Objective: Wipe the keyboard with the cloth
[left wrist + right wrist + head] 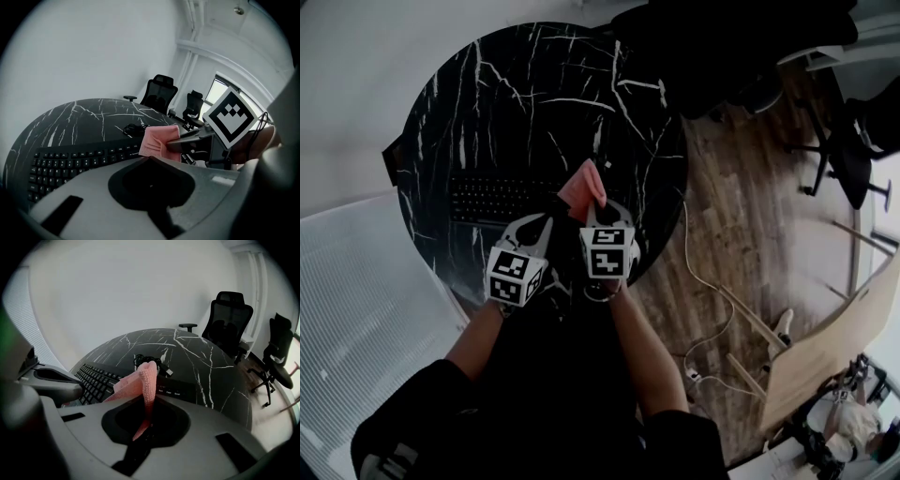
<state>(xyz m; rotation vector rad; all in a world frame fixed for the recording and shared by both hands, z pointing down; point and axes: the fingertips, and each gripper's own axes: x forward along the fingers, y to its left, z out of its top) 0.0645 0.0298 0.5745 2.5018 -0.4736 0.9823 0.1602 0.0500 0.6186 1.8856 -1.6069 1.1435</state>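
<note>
A black keyboard [502, 199] lies on the left half of a round black marble table [534, 84]. My right gripper [592, 208] is shut on a pink cloth [581, 186], which stands up from its jaws just above the keyboard's right end. In the right gripper view the cloth [140, 380] rises folded from the pinched jaws, with the keyboard [98, 380] behind it. My left gripper [546, 220] is shut with nothing in it, close beside the right one at the keyboard's near edge. The left gripper view shows the cloth [157, 140] over the keyboard [70, 159].
A coiled black cable [150, 362] lies on the table behind the keyboard. Black office chairs [853, 150] stand beyond the table on the wooden floor. A white cable [703, 281] trails on the floor at the right. A white ribbed panel [356, 291] is at the left.
</note>
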